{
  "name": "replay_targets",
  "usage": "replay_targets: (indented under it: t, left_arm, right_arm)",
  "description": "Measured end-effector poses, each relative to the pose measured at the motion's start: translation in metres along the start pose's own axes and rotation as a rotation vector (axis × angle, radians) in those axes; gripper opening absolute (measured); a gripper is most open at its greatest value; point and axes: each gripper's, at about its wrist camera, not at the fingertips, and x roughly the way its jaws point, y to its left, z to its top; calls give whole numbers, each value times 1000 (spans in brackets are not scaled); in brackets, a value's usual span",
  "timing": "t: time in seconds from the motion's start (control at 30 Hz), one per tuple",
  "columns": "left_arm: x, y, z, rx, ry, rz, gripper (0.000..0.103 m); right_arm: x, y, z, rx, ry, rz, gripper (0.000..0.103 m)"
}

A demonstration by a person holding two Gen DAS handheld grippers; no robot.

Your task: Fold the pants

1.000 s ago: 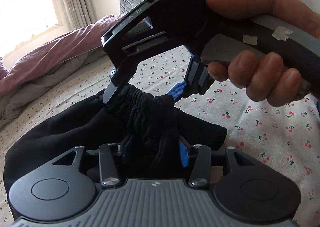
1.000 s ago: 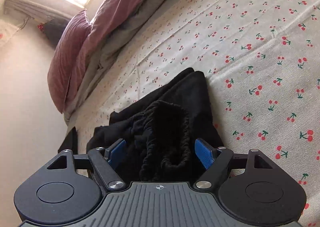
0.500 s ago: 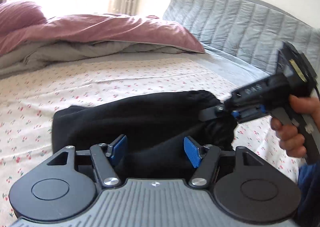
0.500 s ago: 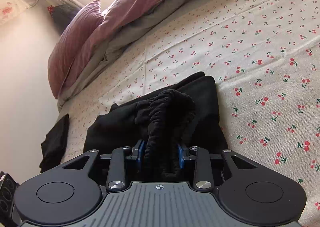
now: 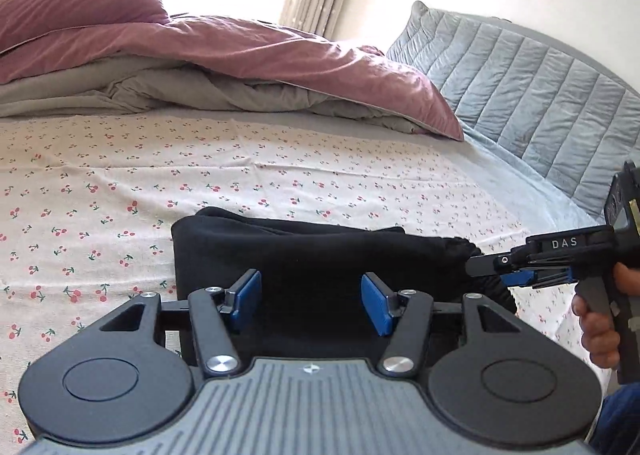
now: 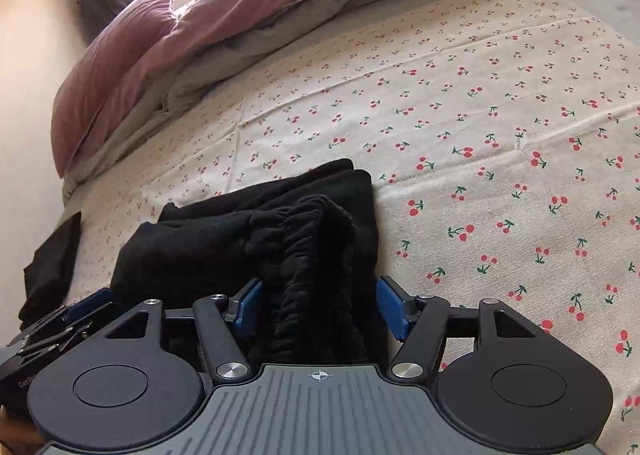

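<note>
Pants: black pants (image 5: 320, 255) with a gathered elastic waistband (image 6: 316, 251), folded into a thick bundle; they lie on the bed's cherry-print sheet (image 5: 120, 191), lower centre in both wrist views.

Left tongs: your left tongs (image 5: 311, 305) sit at bottom centre of the left wrist view, over the near edge of the bundle. The blue pads (image 5: 248, 299) stand apart and the jaws are closing; black cloth shows behind and between them, but neither pad presses on it.

Right tongs: your right tongs (image 6: 320, 309) straddle the bunched waistband at lower centre of the right wrist view. The jaws are opening; the waistband stands between the pads, the left one just beside it, the right one apart.

Right tongs, other view: at the right edge of the left wrist view the tool marked "DAS" points its tips at the bundle's waistband end; your hand (image 5: 600, 331) grips the handle.

Bedding: a mauve duvet (image 5: 240, 51) over a grey one (image 5: 180, 91), heaped across the upper part of the frame.

Headboard: grey quilted headboard (image 5: 532, 83), upper right of the left wrist view.

Other cloth: a second dark piece (image 6: 52, 259) at the left edge of the right wrist view, well apart from the pants.
</note>
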Motion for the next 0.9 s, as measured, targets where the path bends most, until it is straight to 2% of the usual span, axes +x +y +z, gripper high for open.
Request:
replay_targets:
  t: [0.1, 0.17, 0.2, 0.23, 0.33, 0.4, 0.5, 0.6, 0.67, 0.7, 0.8, 0.9]
  left_arm:
    - [13, -2, -3, 1, 28, 46, 61]
    - [25, -7, -6, 31, 62, 95, 61]
    - [27, -9, -8, 38, 60, 109, 61]
    - [29, -11, -7, 34, 65, 114, 61]
    - [33, -13, -6, 17, 76, 131, 61]
    - [36, -14, -6, 20, 84, 141, 61]
    - [41, -16, -7, 39, 91, 151, 61]
    - [38, -13, 0, -6, 62, 124, 61]
    - [36, -7, 7, -65, 33, 101, 61]
    - [37, -4, 12, -102, 23, 94, 61]
    - [48, -2, 22, -136, 35, 105, 61]
    - [62, 1, 26, -173, 62, 106, 61]
  right_arm:
    - [-14, 28, 1, -157, -136, -33, 61]
    - [-16, 49, -2, -276, -188, -25, 46]
    - [-13, 55, -3, -303, -183, -5, 27]
    - [-6, 61, -5, -326, -161, 3, 19]
    - [23, 73, -13, -405, -95, -46, 19]
    - [41, 72, -16, -445, -98, -109, 18]
    - [48, 64, -14, -410, -73, -125, 18]
    - [45, 67, -17, -434, -73, -138, 18]
    - [38, 69, -17, -436, -94, -106, 20]
    - [35, 71, -16, -434, -104, -87, 27]
    - [29, 87, -11, -451, -153, 15, 28]
    - [45, 104, -11, -490, -113, 55, 27]
